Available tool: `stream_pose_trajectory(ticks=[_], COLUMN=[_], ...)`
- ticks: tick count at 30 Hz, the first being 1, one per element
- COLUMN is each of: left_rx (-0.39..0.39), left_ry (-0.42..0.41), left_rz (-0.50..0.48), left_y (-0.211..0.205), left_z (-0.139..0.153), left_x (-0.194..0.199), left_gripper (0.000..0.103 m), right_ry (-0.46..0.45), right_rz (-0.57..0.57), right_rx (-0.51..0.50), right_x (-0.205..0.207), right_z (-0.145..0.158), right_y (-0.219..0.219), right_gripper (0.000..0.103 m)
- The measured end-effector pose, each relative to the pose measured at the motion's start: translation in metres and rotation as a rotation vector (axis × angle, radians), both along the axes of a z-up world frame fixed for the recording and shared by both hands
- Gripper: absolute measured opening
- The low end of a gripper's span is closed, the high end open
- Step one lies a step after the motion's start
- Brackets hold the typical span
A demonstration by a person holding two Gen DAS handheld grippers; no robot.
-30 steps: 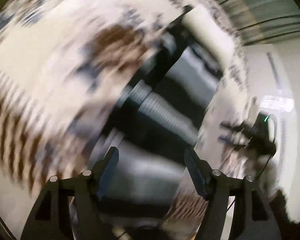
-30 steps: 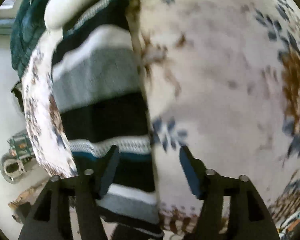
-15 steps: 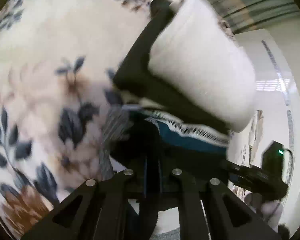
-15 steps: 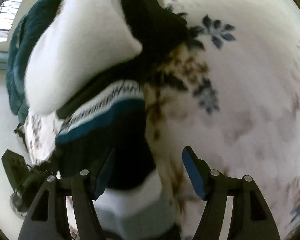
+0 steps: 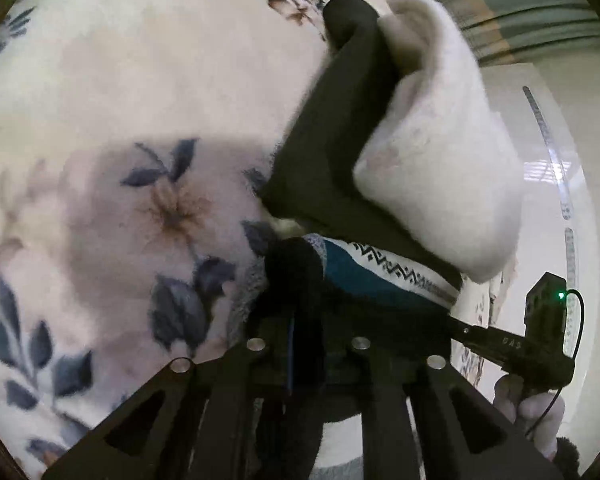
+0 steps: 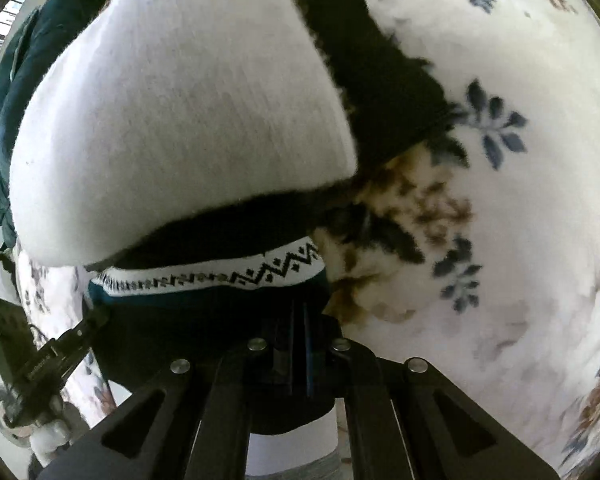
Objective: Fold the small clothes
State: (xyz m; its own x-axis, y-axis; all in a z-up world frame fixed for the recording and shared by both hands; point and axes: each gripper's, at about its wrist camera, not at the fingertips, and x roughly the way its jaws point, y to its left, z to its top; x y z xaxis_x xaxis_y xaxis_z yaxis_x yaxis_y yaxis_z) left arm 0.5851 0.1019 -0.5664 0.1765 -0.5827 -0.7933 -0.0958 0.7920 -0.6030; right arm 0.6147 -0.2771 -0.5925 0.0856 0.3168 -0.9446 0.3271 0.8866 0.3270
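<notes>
Woolly and striped, the sweater (image 6: 172, 112) in front of you has a big white band, then black, then a thin white strip with a black zigzag, then dark teal. It looks soft and fuzzy. Lower down, between your claw arms, you can see more white and a bit of grey.

It lies on a fluffy cream blanket (image 6: 520, 240) with blue flowers and brown leaves. A dark green quilt (image 6: 16, 92) sits past the sweater's far edge in your right view.

In your right view the stripes run across, side to side, so the long way of the sweater goes from near you to far away. In your left view (image 5: 440, 184) the white and black bands slant up to the far end.

Your left claw (image 5: 306, 344) is pinching the black and teal edge of the sweater, and its jaws are easing apart a little. Your right claw (image 6: 298, 344) is squeezing shut on the dark teal edge, with the cloth caught between the jaws.

Each view shows the other claw at the sweater's opposite edge.
</notes>
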Motion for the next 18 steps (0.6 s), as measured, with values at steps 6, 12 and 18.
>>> stream_pose_trajectory(ticks=[6,12,18], left_rx=[-0.051,0.059,0.143], left_ry=[-0.043,-0.014,0.172], left_rz=[0.023,-0.018,-0.010], left_y=[0.027,0.042,0.034], left_z=[0.047,0.085,0.051], left_x=[-0.060,-0.188,-0.313], left_gripper=[0.059,0.059,0.059], right_ry=[-0.051,0.035,0.189], right_rz=[0.001,0.024,0.010], right_rx=[0.068,0.136,0.226], right_x=[-0.065,-0.193,-0.337], right_z=[0.044,0.053,0.020], right_y=[-0.025,-0.018,-0.009], right_gripper=[0.053,0.057,0.057])
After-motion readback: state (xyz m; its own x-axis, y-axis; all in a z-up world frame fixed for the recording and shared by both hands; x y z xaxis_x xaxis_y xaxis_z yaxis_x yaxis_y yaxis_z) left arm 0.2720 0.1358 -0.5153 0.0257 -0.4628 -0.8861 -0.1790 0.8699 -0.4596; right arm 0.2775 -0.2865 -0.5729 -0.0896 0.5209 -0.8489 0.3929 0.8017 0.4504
